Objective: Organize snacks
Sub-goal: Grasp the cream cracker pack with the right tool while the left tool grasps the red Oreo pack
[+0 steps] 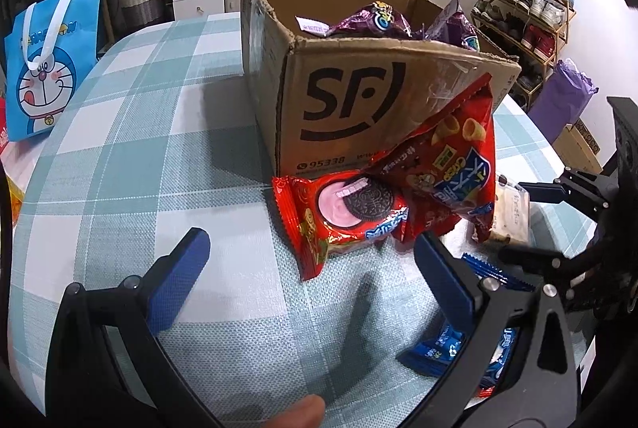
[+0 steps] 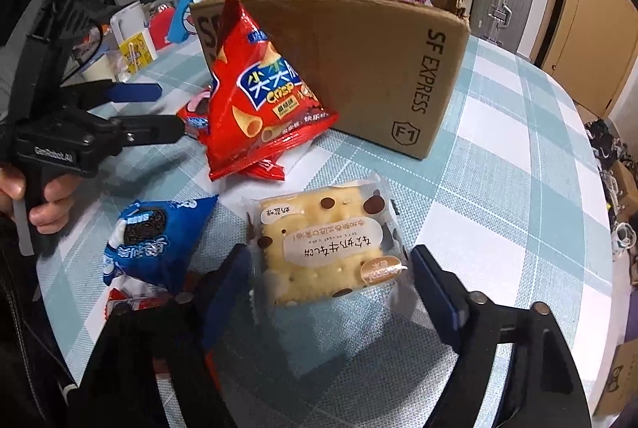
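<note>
An open SF cardboard box (image 1: 351,101) holds purple snack bags (image 1: 375,19); it also shows in the right wrist view (image 2: 379,69). A red crisp bag (image 1: 450,157) (image 2: 259,89) leans on its front. A red Oreo pack (image 1: 347,216) lies before it, just ahead of my open, empty left gripper (image 1: 311,260). My right gripper (image 2: 331,268) is open around a clear-wrapped cracker pack (image 2: 327,248). A blue Oreo pack (image 2: 155,240) lies to its left.
The table has a teal-and-white checked cloth (image 1: 139,149). A blue Doraemon bag (image 1: 52,61) stands at its far left edge. Blue snack packs (image 1: 450,348) lie under my left gripper's right finger. A mug and small items (image 2: 127,41) sit beyond the left gripper.
</note>
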Demonstrator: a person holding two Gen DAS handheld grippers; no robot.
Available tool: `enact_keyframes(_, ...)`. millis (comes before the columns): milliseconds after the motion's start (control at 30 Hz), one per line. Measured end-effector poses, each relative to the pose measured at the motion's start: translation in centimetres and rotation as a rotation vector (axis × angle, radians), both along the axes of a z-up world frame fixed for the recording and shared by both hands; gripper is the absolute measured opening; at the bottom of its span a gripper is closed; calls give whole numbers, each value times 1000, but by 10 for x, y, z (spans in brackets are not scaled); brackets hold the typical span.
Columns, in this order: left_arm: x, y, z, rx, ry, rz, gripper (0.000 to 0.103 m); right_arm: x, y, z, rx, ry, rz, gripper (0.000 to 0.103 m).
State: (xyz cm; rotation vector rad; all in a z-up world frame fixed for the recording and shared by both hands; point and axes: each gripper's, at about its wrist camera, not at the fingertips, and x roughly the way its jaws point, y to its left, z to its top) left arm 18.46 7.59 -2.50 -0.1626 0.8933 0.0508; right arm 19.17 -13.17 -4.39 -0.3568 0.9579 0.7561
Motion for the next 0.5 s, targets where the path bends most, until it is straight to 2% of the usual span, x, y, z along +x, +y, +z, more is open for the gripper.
enact_keyframes(33, 0, 0, -1, 0, 1, 0, 102, -1, -1, 2, 8, -7, 2, 71)
enact_keyframes(133, 1, 1, -2, -3, 5, 1, 102, -3, -2, 4, 12, -19, 16, 67)
enact_keyframes(267, 3, 2, -5, -17, 11, 3, 102, -1, -7, 7, 45, -26, 12, 65)
enact_keyframes(433, 10, 3, -15, -80, 43, 24, 102, -2, -17, 22, 94, -49, -2, 65)
enact_keyframes(500, 13, 1, -16, -65, 38, 48, 102, -1, -20, 25, 102, -55, -12, 65)
